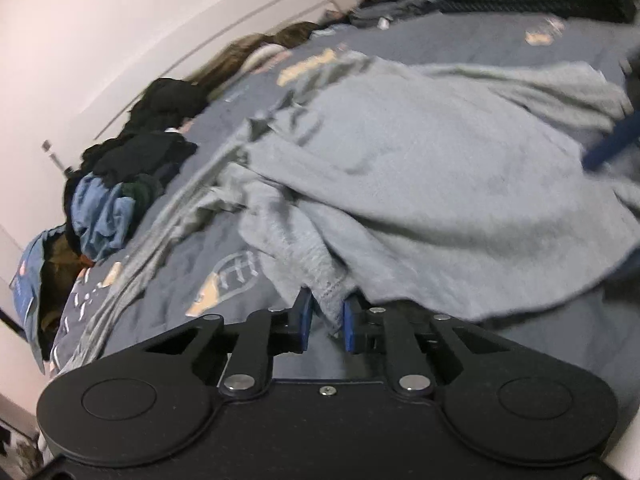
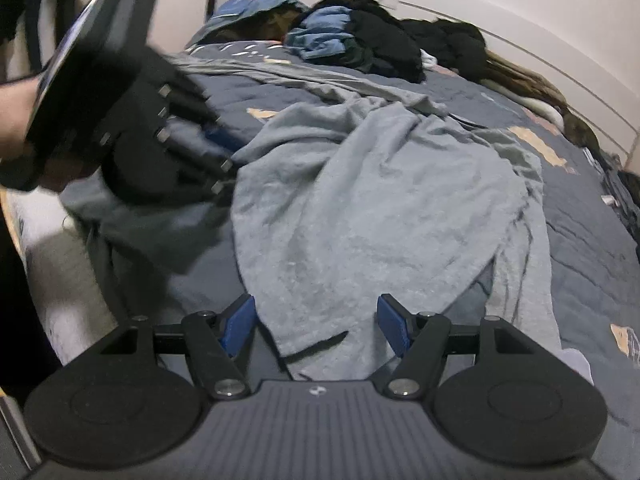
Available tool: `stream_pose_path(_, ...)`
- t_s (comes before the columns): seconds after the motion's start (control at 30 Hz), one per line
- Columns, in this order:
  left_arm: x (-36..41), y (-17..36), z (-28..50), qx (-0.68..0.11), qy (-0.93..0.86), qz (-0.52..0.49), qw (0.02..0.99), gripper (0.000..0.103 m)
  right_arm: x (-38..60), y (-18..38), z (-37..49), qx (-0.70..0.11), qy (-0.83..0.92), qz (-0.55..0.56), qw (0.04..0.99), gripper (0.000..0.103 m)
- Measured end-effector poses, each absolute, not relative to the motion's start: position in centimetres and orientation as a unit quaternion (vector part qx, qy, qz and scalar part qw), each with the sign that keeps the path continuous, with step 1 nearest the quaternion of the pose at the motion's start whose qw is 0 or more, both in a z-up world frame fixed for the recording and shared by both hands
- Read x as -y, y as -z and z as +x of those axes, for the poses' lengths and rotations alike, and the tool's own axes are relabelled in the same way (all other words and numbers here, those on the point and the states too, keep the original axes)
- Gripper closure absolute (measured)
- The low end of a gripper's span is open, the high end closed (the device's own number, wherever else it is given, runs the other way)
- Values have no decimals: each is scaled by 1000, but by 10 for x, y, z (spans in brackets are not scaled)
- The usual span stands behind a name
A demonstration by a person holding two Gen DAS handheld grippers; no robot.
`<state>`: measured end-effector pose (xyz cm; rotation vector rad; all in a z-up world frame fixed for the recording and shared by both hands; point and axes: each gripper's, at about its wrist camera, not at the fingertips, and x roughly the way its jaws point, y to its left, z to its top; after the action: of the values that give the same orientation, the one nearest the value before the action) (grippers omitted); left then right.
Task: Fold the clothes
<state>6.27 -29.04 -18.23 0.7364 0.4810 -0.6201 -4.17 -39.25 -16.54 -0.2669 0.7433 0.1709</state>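
- Now the left hand-held gripper [image 1: 326, 316] pinches the grey garment [image 1: 400, 184] hem at 6 o'clock.
- Right hand-held gripper [image 2: 316, 326], jaws wide, empty; next it likely must grip the near edge.

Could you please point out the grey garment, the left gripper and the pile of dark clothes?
grey garment [image 2: 360, 200]: right wrist view, middle.
left gripper [image 1: 326, 320]: left wrist view, between fingertips.
pile of dark clothes [image 2: 384, 44]: right wrist view, top.

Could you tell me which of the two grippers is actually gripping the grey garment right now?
The left gripper: its fingers pinch a hem fold of the grey garment. The right gripper stands open astride the cloth, unpinched.
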Motion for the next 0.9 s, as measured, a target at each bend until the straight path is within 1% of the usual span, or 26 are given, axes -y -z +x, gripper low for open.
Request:
stream_pose_path(0.17, 273, 159, 81, -246, 281, 276, 886, 89, 384, 173, -42, -358, -95, -160, 915, 37)
stream_pose_path(0.23, 266, 153, 87, -250, 274, 256, 893, 89, 388, 174, -38, -361, -84, -152, 916, 40)
stream_pose_path(0.27, 264, 151, 89, -252, 271, 250, 895, 89, 390, 174, -36, -364, -74, -143, 917, 44)
stream_pose_path(0.3, 262, 150, 91, -253, 267, 246, 897, 89, 394, 174, -34, -367, -67, -130, 918, 54)
stream_pose_path(0.33, 260, 149, 93, -256, 264, 241, 898, 89, 397, 173, -32, -370, -60, -120, 919, 60)
stream_pose_path(0.4, 258, 147, 95, -261, 259, 234, 900, 89, 404, 171, -31, -367, -44, -108, 923, 88)
stream_pose_path(0.43, 257, 146, 96, -263, 259, 231, 900, 89, 407, 169, -32, -364, -35, -100, 925, 91)
stream_pose_path(0.57, 251, 141, 102, -270, 256, 211, 904, 89, 426, 156, -35, -343, -25, -31, 938, 95)
stream_pose_path(0.67, 245, 136, 109, -278, 251, 186, 908, 90, 449, 143, -39, -322, -27, 64, 944, 95)
stream_pose_path(0.7, 240, 132, 112, -282, 251, 172, 910, 93, 459, 140, -39, -315, -25, 97, 944, 95)
stream_pose_path(0.73, 235, 127, 115, -285, 251, 157, 912, 93, 468, 138, -40, -308, -23, 130, 942, 95)
stream_pose_path(0.83, 212, 106, 125, -279, 245, 121, 920, 94, 494, 126, -49, -276, -12, 209, 938, 96)
stream_pose_path(0.9, 191, 85, 131, -277, 238, 82, 927, 94, 505, 116, -55, -252, -4, 231, 940, 96)
